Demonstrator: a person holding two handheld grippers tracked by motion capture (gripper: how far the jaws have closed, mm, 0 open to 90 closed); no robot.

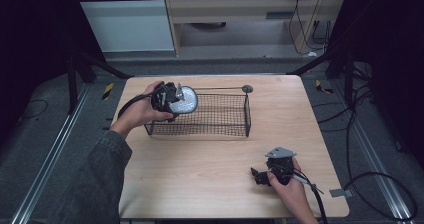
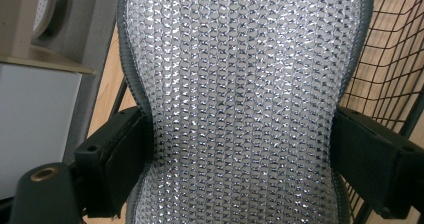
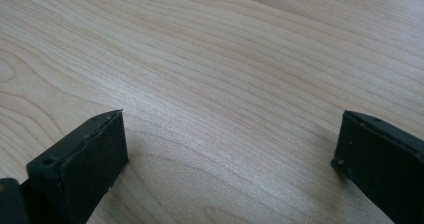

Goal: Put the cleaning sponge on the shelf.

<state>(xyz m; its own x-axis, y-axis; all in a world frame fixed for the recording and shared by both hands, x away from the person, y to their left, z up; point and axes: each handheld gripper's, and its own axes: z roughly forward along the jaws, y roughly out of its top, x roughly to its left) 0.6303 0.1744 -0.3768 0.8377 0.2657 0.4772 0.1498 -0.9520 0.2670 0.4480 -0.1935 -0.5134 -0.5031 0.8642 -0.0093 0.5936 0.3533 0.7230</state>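
A silvery mesh pad with a grey stitched edge (image 1: 185, 100) hangs over the left end of a black wire basket (image 1: 227, 126). My left gripper (image 1: 172, 100) is shut on it. In the left gripper view the shiny pad (image 2: 240, 99) sits pinched at its narrow waist between both black jaws, with the basket wires (image 2: 395, 59) behind it on the right. My right gripper (image 1: 260, 176) rests low over the table near the front right, jaws wide apart. In the right gripper view only bare wood (image 3: 225, 84) lies between the fingers (image 3: 85, 159).
The wooden table (image 1: 200, 179) has open room in front of the basket. A thin rod with a round disc end (image 1: 247, 88) lies along the basket's far rim. Cables trail over the floor at the right (image 1: 380, 184). Black frame legs stand at the table's far corners.
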